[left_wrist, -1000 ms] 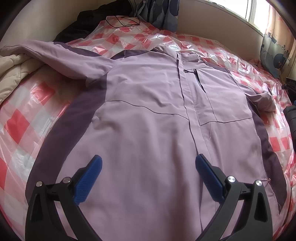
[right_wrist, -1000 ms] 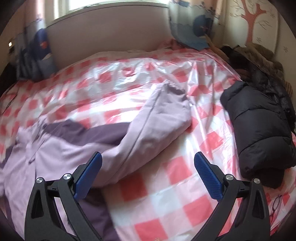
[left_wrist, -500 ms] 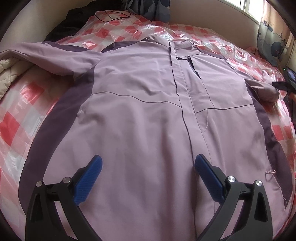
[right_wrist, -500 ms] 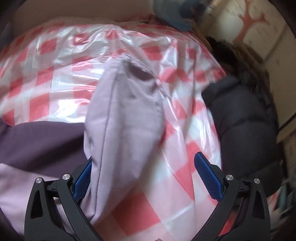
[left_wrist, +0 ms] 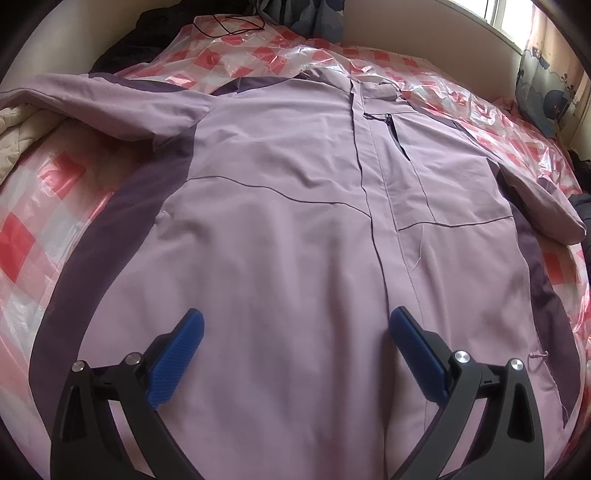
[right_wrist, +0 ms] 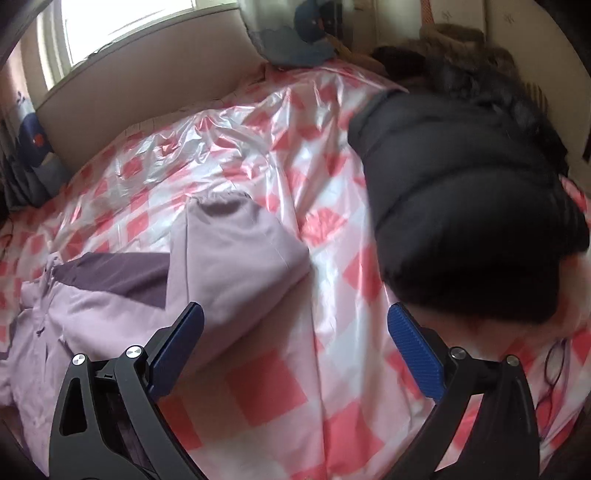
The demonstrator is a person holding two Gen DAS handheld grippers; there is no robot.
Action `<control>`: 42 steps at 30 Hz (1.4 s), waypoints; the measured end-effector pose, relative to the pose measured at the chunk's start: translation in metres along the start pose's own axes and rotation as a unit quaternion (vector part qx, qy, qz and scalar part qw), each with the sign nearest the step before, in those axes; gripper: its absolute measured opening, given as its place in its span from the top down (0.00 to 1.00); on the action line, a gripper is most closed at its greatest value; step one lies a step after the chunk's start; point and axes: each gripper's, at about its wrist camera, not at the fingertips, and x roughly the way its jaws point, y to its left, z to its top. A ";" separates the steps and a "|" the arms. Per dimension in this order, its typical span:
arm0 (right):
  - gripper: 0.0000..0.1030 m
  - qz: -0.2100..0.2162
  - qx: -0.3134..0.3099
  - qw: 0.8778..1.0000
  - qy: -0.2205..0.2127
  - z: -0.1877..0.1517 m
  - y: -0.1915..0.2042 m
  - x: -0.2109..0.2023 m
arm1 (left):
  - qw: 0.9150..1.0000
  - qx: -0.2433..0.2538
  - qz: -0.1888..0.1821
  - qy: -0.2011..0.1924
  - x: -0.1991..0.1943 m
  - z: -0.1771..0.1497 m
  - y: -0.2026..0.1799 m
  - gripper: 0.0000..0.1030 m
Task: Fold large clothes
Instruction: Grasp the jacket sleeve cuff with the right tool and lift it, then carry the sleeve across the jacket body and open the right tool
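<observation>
A large lilac jacket [left_wrist: 288, 206] with dark purple side panels lies front-up and spread flat on the bed, zipper placket running up the middle. Its left sleeve [left_wrist: 110, 99] stretches out to the far left; its right sleeve [left_wrist: 546, 206] lies at the right edge. My left gripper [left_wrist: 295, 332] is open and empty, hovering over the jacket's lower front. In the right wrist view the right sleeve [right_wrist: 236, 251] lies with its cuff pointing away. My right gripper [right_wrist: 295, 328] is open and empty, above the bedcover just right of that sleeve.
The bed has a red-and-white checked cover under clear plastic [right_wrist: 207, 147]. A black puffer jacket [right_wrist: 465, 206] lies folded at the right. A cream quilt [left_wrist: 14, 125] sits at the far left. Dark clothes and a cord [left_wrist: 229, 27] lie at the bed's far end.
My right gripper has pulled back and swung right from over the sleeve, so the black puffer jacket looms closer. The left gripper has shifted slightly over the jacket. Both stay open.
</observation>
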 end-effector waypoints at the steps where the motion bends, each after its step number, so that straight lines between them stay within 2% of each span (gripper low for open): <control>1: 0.07 -0.007 -0.032 0.999 0.005 0.016 0.020 0.009 | 1.000 0.002 -0.001 0.000 0.000 0.000 -0.002 0.06; 3: 0.07 -0.044 -0.107 0.993 0.025 0.043 0.073 0.040 | 1.000 0.005 0.000 0.000 0.001 -0.001 -0.003 0.06; 5: 0.07 -0.100 -0.173 0.977 0.077 0.054 0.118 0.092 | 1.000 0.008 0.001 0.000 0.001 -0.001 -0.003 0.06; 7: 0.07 -0.182 -0.215 0.952 0.120 0.050 0.136 0.143 | 1.000 0.008 0.001 0.000 0.002 -0.002 -0.004 0.06; 8: 0.13 -0.200 -0.215 0.946 0.136 0.047 0.131 0.161 | 1.000 0.008 0.000 0.002 0.002 -0.001 -0.003 0.06; 9: 0.52 -0.179 -0.201 0.952 0.146 0.044 0.120 0.168 | 1.000 0.008 -0.001 0.002 0.002 -0.002 -0.004 0.06; 10: 0.72 -0.121 -0.157 0.967 0.159 0.045 0.104 0.166 | 1.000 0.006 -0.003 0.002 0.002 -0.002 -0.003 0.06; 11: 0.79 -0.090 -0.118 0.976 0.161 0.049 0.090 0.161 | 1.000 0.005 -0.004 0.001 0.001 -0.002 -0.002 0.06; 13: 0.84 -0.033 -0.073 0.989 0.122 0.068 0.070 0.132 | 1.000 0.004 -0.005 -0.002 0.000 -0.001 -0.002 0.06; 15: 0.85 0.064 0.001 0.997 0.045 0.092 0.041 0.084 | 1.000 0.003 -0.003 -0.004 0.001 -0.001 -0.002 0.06; 16: 0.85 0.129 0.042 0.991 -0.019 0.101 0.020 0.052 | 1.000 0.001 -0.003 -0.004 0.001 -0.001 -0.002 0.06; 17: 0.85 0.178 0.077 0.978 -0.080 0.104 0.001 0.024 | 1.000 -0.001 -0.003 -0.004 0.002 -0.001 -0.001 0.06; 18: 0.84 0.226 0.118 0.956 -0.142 0.098 -0.026 -0.004 | 1.000 -0.003 -0.003 -0.003 0.002 -0.001 0.000 0.06; 19: 0.83 0.251 0.151 0.939 -0.181 0.089 -0.048 -0.020 | 1.000 -0.003 -0.003 -0.002 0.003 -0.001 0.000 0.06; 20: 0.82 0.258 0.187 0.925 -0.205 0.074 -0.074 -0.029 | 1.000 -0.003 -0.004 -0.001 0.004 -0.001 0.000 0.06; 21: 0.73 0.257 0.216 0.920 -0.202 0.058 -0.095 -0.027 | 1.000 -0.003 -0.004 0.000 0.004 -0.001 -0.001 0.06; 22: 0.68 0.244 0.234 0.924 -0.179 0.044 -0.112 -0.017 | 1.000 -0.002 -0.004 0.000 0.004 0.000 -0.001 0.06; 24: 0.38 0.210 0.263 0.936 -0.099 0.017 -0.139 0.010 | 1.000 -0.002 -0.006 0.001 0.004 0.000 0.000 0.06; 25: 0.34 0.202 0.283 0.936 -0.061 0.003 -0.151 0.024 | 1.000 -0.002 -0.007 0.001 0.004 0.000 0.000 0.06; 26: 0.32 0.202 0.298 0.932 -0.037 -0.009 -0.159 0.034 | 1.000 -0.004 -0.009 0.001 0.004 0.000 0.001 0.06; 28: 0.31 0.220 0.313 0.924 -0.018 -0.025 -0.175 0.048 | 1.000 -0.005 -0.010 0.003 0.005 0.000 0.002 0.06; 30: 0.16 0.233 0.333 0.914 -0.008 -0.033 -0.181 0.058 | 1.000 -0.005 -0.010 0.003 0.006 0.000 0.002 0.06; 33: 0.16 0.253 0.369 0.894 0.010 -0.043 -0.187 0.072 | 1.000 -0.003 -0.009 0.002 0.006 0.000 0.002 0.06; 35: 0.16 0.271 0.375 0.886 0.006 -0.044 -0.183 0.080 | 1.000 -0.004 -0.009 0.003 0.006 0.000 0.002 0.06; 37: 0.19 0.293 0.365 0.884 -0.015 -0.041 -0.175 0.082 | 1.000 -0.004 -0.009 0.003 0.007 -0.001 0.002 0.06; 38: 0.29 0.291 0.352 0.889 -0.034 -0.036 -0.171 0.081 | 1.000 -0.004 -0.009 0.003 0.007 0.000 0.003 0.06; 39: 0.57 0.289 0.341 0.894 -0.041 -0.031 -0.168 0.085 | 1.000 -0.004 -0.009 0.003 0.007 0.000 0.003 0.06; 40: 0.75 0.291 0.341 0.893 -0.031 -0.028 -0.167 0.089 | 1.000 -0.004 -0.009 0.003 0.006 -0.001 0.002 0.06; 41: 0.84 0.293 0.352 0.889 -0.028 -0.025 -0.170 0.091 | 1.000 -0.004 -0.010 0.002 0.006 0.000 0.003 0.06; 42: 0.86 0.301 0.357 0.884 -0.040 -0.021 -0.170 0.085 | 1.000 -0.004 -0.011 0.001 0.006 0.000 0.003 0.06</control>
